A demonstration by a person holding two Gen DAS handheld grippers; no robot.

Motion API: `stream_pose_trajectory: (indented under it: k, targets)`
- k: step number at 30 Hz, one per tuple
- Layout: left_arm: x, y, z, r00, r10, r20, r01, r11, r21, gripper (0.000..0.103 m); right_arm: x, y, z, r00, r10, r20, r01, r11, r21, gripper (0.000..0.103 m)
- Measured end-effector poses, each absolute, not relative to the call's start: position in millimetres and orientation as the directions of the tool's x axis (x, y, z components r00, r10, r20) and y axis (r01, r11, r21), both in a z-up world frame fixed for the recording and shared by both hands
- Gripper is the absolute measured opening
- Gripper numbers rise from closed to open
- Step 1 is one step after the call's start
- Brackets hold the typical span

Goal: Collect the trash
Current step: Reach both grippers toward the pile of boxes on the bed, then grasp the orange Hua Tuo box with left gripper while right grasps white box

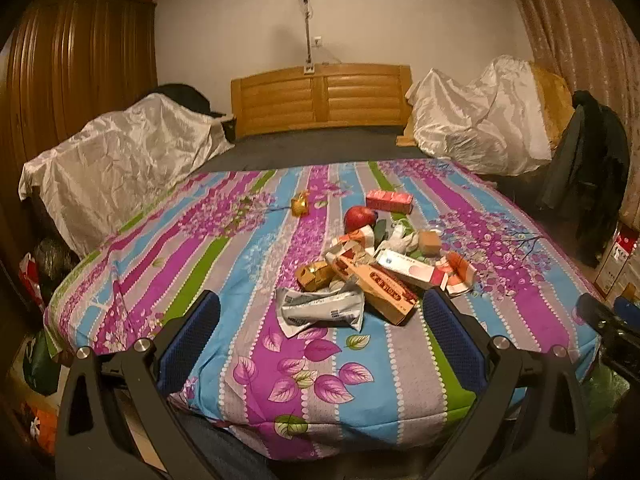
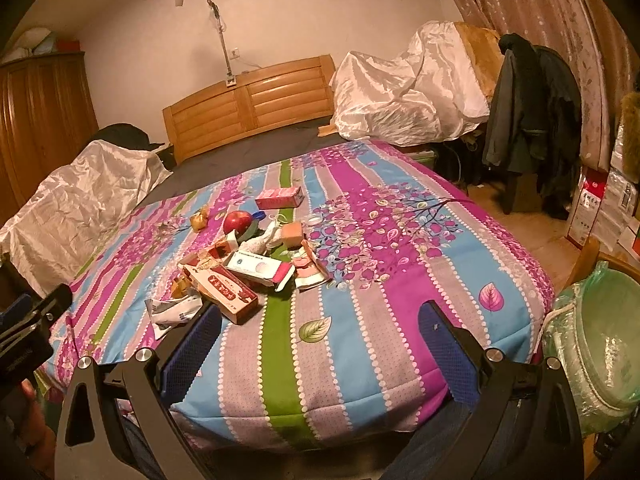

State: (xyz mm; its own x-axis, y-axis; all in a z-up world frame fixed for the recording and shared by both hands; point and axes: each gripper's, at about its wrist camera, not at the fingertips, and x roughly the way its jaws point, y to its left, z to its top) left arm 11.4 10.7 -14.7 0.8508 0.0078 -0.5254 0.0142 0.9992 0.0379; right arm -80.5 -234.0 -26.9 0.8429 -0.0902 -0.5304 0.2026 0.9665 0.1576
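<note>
Step in hand — the start of collection, as I judge it: nothing is gripped and the trash lies unsorted on the striped bedspread.

Left gripper: jaws spread wide, empty, hovering at the near edge of the bed, facing the pile.

Trash pile, mid-bed, left to right: crumpled grey wrapper, nearest the left gripper; gold foil packet; long red-and-tan carton; white-and-pink box; torn card scraps at the right edge. Far side: a red apple, a pink box, and a small gold item lying apart to the left.

Right gripper: jaws likewise apart, empty, near the bed's edge.

Container — bin with green liner, off the bed at the near right; contents cannot be made out.

Next move, probably: close on the grey wrapper, then carry it right to the bin.
</note>
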Motion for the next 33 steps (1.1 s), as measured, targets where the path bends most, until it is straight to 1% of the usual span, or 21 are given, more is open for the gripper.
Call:
stream_pose_trajectory:
  k: [3, 5, 6, 7, 8, 9, 12, 14, 17, 19, 22, 26, 27, 29, 33]
  targets:
    - [19.2, 15.0, -20.0, 0.826, 0.007, -0.563, 0.0, 1.0, 0.013, 0.098, -77.5, -238.0, -26.3, 0.845, -0.086, -0.527, 0.201, 0.966, 0.165, 0.098]
    - [26.2, 16.8, -23.2, 0.793, -0.011, -0.609, -0.006, 1.0, -0.027, 0.098, -74.4, -239.0, -28.0, 0.846, -0.091, -0.525, 0.201, 0.967, 0.157, 0.098]
    - [28.4, 18.8, -23.8, 0.804, -0.012, -0.595, -0.008, 0.999, -0.031, 0.098, -72.2, -239.4, -28.1, 0.845, -0.094, -0.526, 0.201, 0.968, 0.15, 0.098]
    - [30.3, 20.1, -25.3, 0.798, 0.003, -0.602, -0.013, 1.0, -0.011, 0.098, -69.5, -239.0, -28.6, 0.844, -0.095, -0.527, 0.196, 0.971, 0.14, 0.098]
    - [34.1, 22.2, -26.8, 0.793, 0.0, -0.609, -0.022, 0.999, -0.028, 0.098, -66.2, -238.5, -28.9, 0.844, -0.093, -0.528, 0.187, 0.974, 0.128, 0.098]
    - [36.7, 25.1, -28.4, 0.8, 0.01, -0.6, -0.028, 0.999, -0.021, 0.098, -62.4, -238.1, -28.5, 0.844, -0.089, -0.529, 0.178, 0.977, 0.119, 0.098]
    - [45.0, 37.0, -36.8, 0.791, 0.024, -0.611, -0.036, 0.999, -0.007, 0.098, -50.2, -230.7, -31.6, 0.844, -0.066, -0.532, 0.127, 0.989, 0.078, 0.098]
    - [51.7, 47.0, -45.3, 0.771, 0.039, -0.635, -0.042, 0.999, 0.01, 0.098, -37.6, -222.7, -37.3, 0.838, -0.042, -0.543, 0.08, 0.996, 0.048, 0.098]
    - [60.9, 60.8, -58.4, 0.755, 0.034, -0.655, -0.041, 0.999, 0.004, 0.098, -14.3, -212.4, -48.3, 0.825, -0.005, -0.565, 0.009, 1.0, 0.004, 0.098]
    - [69.2, 68.5, -69.3, 0.741, 0.005, -0.671, -0.021, 1.0, -0.016, 0.098, 4.9, -208.2, -56.6, 0.812, 0.006, -0.584, -0.03, 0.999, -0.032, 0.098]
    - [83.4, 77.3, -87.5, 0.711, -0.055, -0.701, -0.002, 0.997, -0.08, 0.098, 40.4, -203.0, -68.2, 0.797, 0.022, -0.604, -0.108, 0.989, -0.105, 0.098]
    - [99.0, 86.4, -109.0, 0.67, -0.081, -0.738, -0.031, 0.99, -0.136, 0.098, 101.2, -191.4, -85.0, 0.76, 0.053, -0.648, -0.266, 0.935, -0.236, 0.098]
    - [101.6, 87.8, -113.1, 0.664, -0.082, -0.744, -0.037, 0.989, -0.142, 0.098, 119.2, -186.6, -91.2, 0.739, 0.064, -0.671, -0.32, 0.91, -0.265, 0.098]
    - [105.5, 89.2, -120.2, 0.652, -0.076, -0.755, -0.045, 0.989, -0.138, 0.098, 154.7, -177.0, -102.6, 0.699, 0.078, -0.711, -0.412, 0.856, -0.311, 0.098]
    - [113.4, 87.2, -130.1, 0.63, -0.071, -0.773, -0.041, 0.991, -0.125, 0.098, 210.6, -160.6, -123.6, 0.649, 0.069, -0.758, -0.501, 0.789, -0.356, 0.098]
